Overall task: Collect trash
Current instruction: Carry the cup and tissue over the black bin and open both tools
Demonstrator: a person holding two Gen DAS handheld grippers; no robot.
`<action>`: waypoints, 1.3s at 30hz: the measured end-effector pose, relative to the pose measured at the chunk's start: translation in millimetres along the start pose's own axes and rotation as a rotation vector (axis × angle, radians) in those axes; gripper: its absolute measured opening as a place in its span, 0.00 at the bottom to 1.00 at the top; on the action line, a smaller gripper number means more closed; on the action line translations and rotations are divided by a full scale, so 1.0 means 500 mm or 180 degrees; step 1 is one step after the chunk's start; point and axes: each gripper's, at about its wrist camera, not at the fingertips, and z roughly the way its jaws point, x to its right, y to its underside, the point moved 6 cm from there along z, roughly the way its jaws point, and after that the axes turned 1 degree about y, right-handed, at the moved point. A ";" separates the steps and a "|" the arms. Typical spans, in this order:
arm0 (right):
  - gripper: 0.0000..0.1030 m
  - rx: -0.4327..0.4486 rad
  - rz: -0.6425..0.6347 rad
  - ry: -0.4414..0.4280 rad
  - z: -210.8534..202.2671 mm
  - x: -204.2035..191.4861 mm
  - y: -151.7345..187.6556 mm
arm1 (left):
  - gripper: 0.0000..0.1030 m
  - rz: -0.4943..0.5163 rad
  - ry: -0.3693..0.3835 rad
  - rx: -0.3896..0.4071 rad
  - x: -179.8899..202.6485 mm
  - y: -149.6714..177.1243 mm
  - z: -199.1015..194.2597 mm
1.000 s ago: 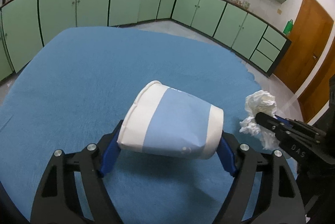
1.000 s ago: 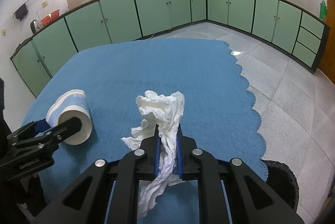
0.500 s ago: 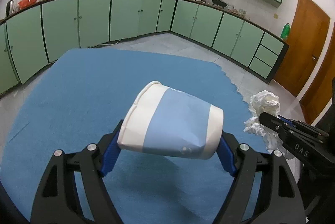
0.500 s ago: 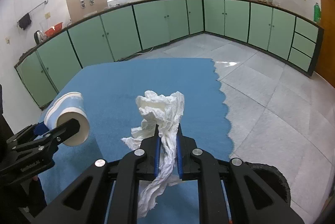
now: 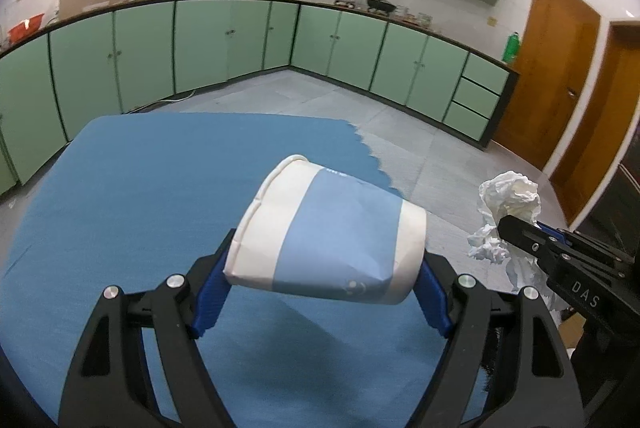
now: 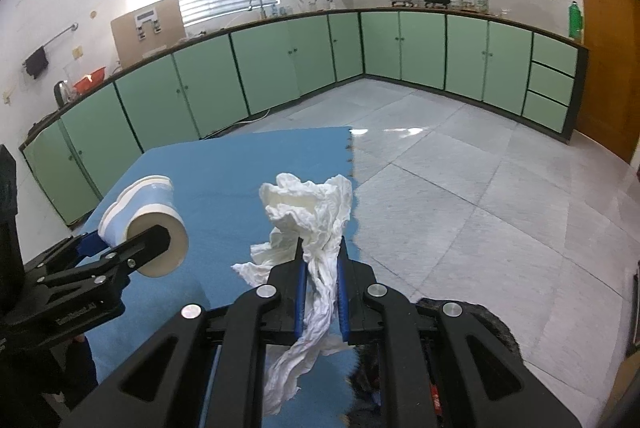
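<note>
Right now your left hand-held gripper is clamped on a paper cup, white with a broad blue band, held on its side between the blue pads. The cup's rim points up and to the left, its base toward the right finger, and it hangs in the air above the blue mat without touching it. From the right wrist view you can see the same cup off to the left, its flat base facing the camera.

Your right hand-held gripper is closed tight on a crumpled white tissue; the wad bunches up above the fingertips and a twisted tail trails down between the fingers. It is held above the scalloped edge of the mat, where the mat meets the grey tiled floor. In the left wrist view that tissue sits just to the right of the cup, apart from it.

A dark, fuzzy-edged shape shows beneath the right gripper; you cannot tell what it is
</note>
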 end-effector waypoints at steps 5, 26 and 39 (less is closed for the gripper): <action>0.12 0.0042 0.0085 0.0111 -0.037 0.054 0.014 | 0.74 0.0104 0.0147 -0.0016 0.062 0.009 -0.003; 0.12 0.0118 0.0465 0.0708 -0.175 0.285 0.101 | 0.74 0.0571 0.0770 -0.0143 0.342 0.086 0.020; 0.12 0.0051 0.0622 0.0913 -0.188 0.381 0.156 | 0.74 0.0762 0.0959 -0.0260 0.444 0.155 0.087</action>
